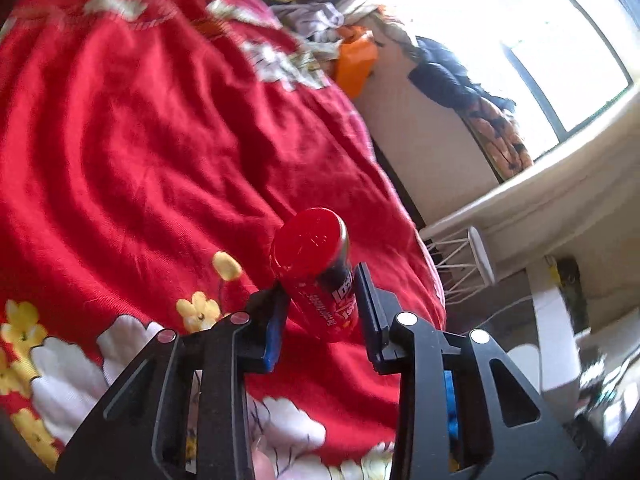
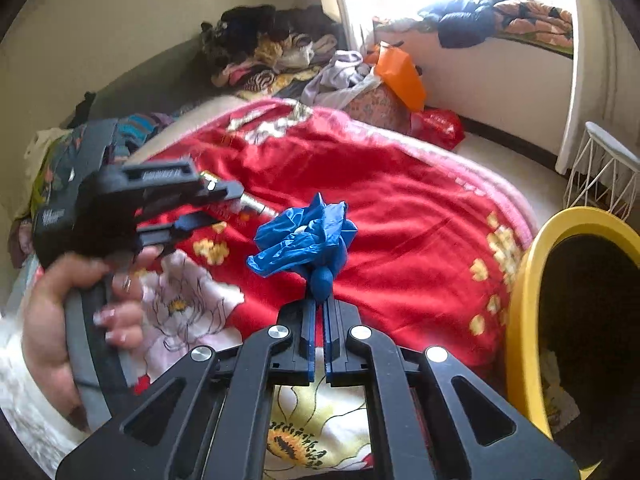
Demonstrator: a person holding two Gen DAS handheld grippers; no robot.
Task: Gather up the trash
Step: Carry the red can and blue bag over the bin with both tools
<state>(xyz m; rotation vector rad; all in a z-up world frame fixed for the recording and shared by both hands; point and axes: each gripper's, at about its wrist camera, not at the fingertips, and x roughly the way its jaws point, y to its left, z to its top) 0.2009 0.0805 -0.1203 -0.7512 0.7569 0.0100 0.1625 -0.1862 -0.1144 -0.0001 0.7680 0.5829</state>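
Left wrist: fingers (image 1: 320,300) clamp red can (image 1: 316,272); right fingers (image 2: 319,308) pinch blue glove (image 2: 304,240).

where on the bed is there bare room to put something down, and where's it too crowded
Free: the wide red blanket between the blue glove in the right gripper and the yellow bin. Also the red stretch beyond the red can in the left gripper. Crowded: the clothes pile and orange bag at the far end.

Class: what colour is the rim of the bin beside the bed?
Yellow rim, best in the right wrist view.
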